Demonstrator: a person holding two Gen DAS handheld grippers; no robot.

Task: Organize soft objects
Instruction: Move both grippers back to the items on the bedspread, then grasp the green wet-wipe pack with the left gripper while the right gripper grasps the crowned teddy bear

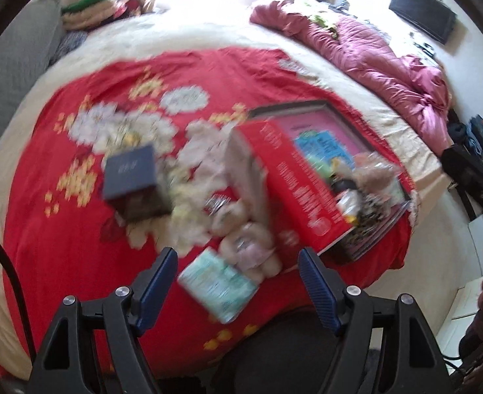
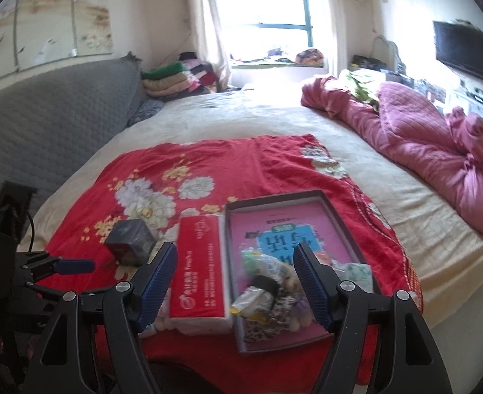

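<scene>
Tray: we see a shallow dark tray (image 2: 276,197) with a pink bottom near the right edge of the red blanket (image 2: 208,161) on the bed (image 2: 241,115).
Already sorted: we count several soft things heaped in the tray's near end, among them a small plush toy (image 2: 289,280) and a tissue pack (image 2: 356,274); the heap is too jumbled to list fully.
Still out: we find a plush bear (image 1: 251,246) and a pale green tissue pack (image 1: 218,284) lying on the blanket just left of the tray, near its front edge.
Others: a red tissue box (image 2: 198,269) lies against the tray's left wall; a dark box (image 2: 129,241) sits further left.
Left gripper (image 1: 238,274): its tongs are spread apart, empty, above the bear and green pack.
Right gripper (image 2: 236,274): spread apart, empty, over the tray's near end.
Progress: we judge it partly done.
</scene>
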